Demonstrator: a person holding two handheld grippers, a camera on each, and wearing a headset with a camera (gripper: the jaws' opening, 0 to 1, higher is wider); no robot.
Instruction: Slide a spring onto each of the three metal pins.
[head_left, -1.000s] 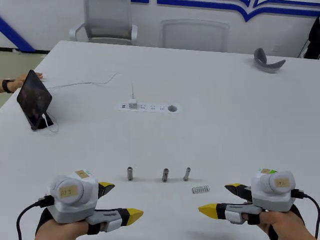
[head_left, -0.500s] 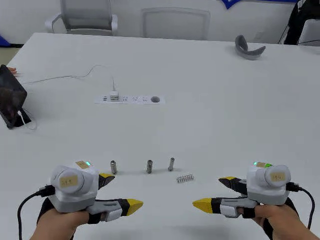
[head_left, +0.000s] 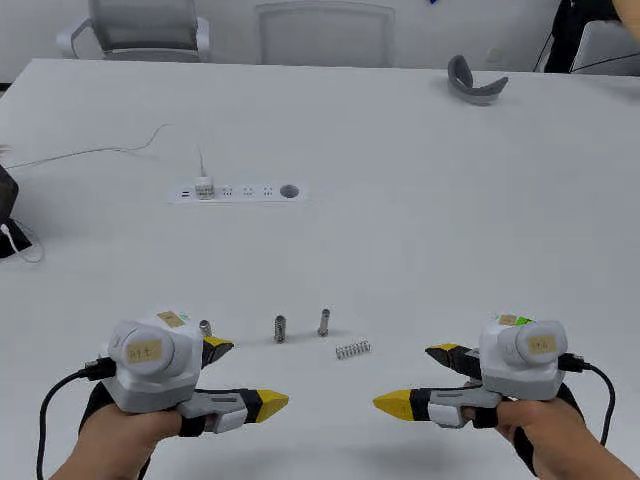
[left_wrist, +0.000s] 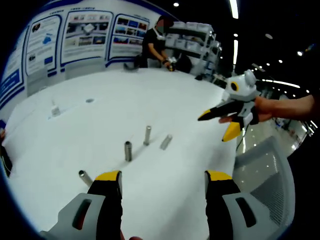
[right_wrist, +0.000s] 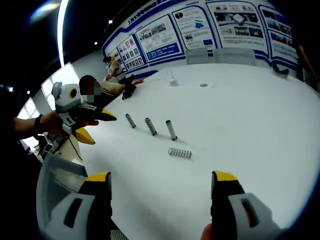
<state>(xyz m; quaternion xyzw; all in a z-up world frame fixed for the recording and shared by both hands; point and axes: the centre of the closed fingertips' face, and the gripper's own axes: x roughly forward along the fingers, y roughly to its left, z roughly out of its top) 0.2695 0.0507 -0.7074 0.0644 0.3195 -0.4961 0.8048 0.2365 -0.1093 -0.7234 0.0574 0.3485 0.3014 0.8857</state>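
Metal pin (head_left: 205, 326) partly behind left gripper (head_left: 257, 375)

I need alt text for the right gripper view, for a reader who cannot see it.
A loose spring lies on the white table near three upright pins; two carry springs, one looks bare. The right gripper is open.

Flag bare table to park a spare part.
Free: the stretch between power strip and pins; also the table right of them. Crowded: the near edge, where the loose spring lies between left gripper and right gripper.
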